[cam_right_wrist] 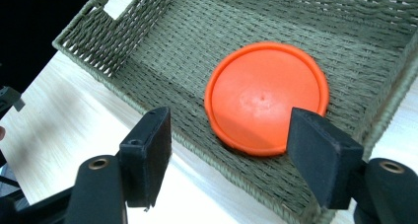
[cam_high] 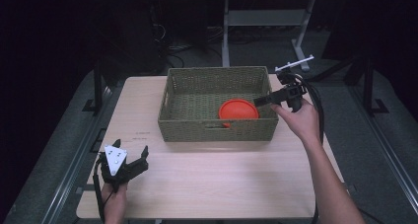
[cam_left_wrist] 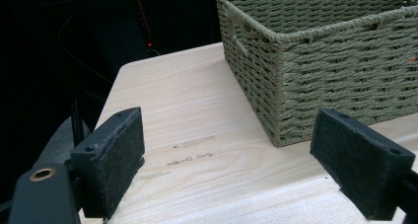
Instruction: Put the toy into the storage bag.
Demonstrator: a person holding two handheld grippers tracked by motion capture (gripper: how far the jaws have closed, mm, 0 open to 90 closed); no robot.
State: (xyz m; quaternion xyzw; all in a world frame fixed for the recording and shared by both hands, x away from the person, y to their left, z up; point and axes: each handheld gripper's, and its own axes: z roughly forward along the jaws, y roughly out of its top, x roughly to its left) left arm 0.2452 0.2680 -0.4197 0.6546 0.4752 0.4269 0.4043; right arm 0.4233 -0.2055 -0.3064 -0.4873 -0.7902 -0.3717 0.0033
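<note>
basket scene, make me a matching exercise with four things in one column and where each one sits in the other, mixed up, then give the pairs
Things
1. orange disc
2. woven basket
3. left gripper
4. right gripper

Places
A. over the basket's right rim, jaws open
B. flat on the basket floor
C. near the table's front left corner, jaws open and nothing between them
D. on the far half of the wooden table

Pairs: 1-B, 2-D, 3-C, 4-A

Dark room, grey floor (cam_high: 59,150), white table frame (cam_high: 261,19).
</note>
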